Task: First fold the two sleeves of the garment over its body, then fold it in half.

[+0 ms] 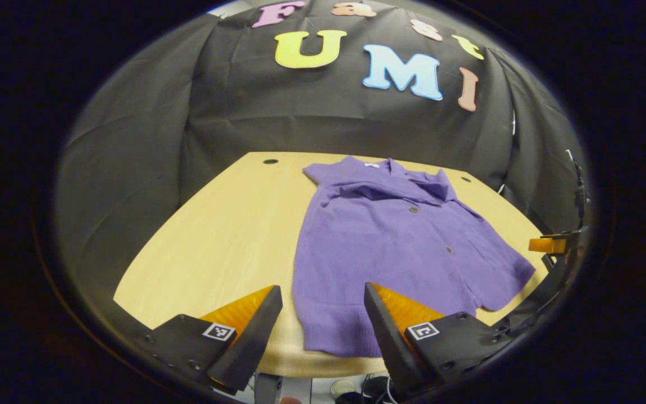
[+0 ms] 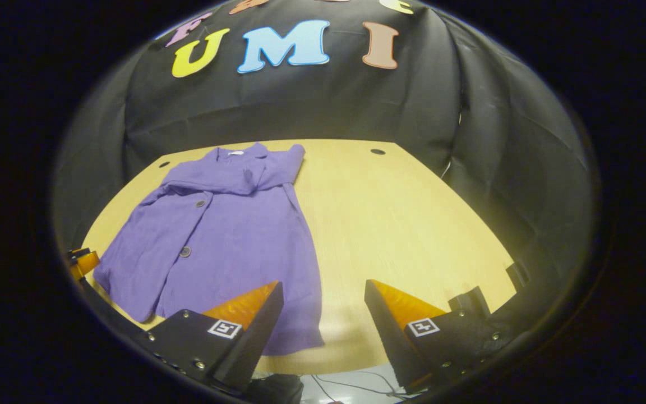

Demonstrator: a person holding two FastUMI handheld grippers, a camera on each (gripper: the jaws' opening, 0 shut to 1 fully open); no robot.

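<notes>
Lying flat on the wooden table (image 1: 227, 224), buttons up, collar toward the booth wall, hem toward the near edge: purple garment (image 1: 401, 247). In the left gripper view, hovering above the near table edge with fingers spread wide and gripping nothing: left gripper (image 1: 323, 320); garment hem lying between and just beyond the fingertips, lower hem corner sitting in the gap, right-hand finger overlapping the cloth in the picture; contact not determinable. In the right gripper view, likewise hanging wide open and empty over the near edge: right gripper (image 2: 323, 317); garment (image 2: 216, 241) spreading ahead and to the left, its hem corner reaching just past the left-hand finger, bare table (image 2: 413, 224) showing ahead of the other finger. Both sleeves appearing folded across the chest near the collar.
</notes>
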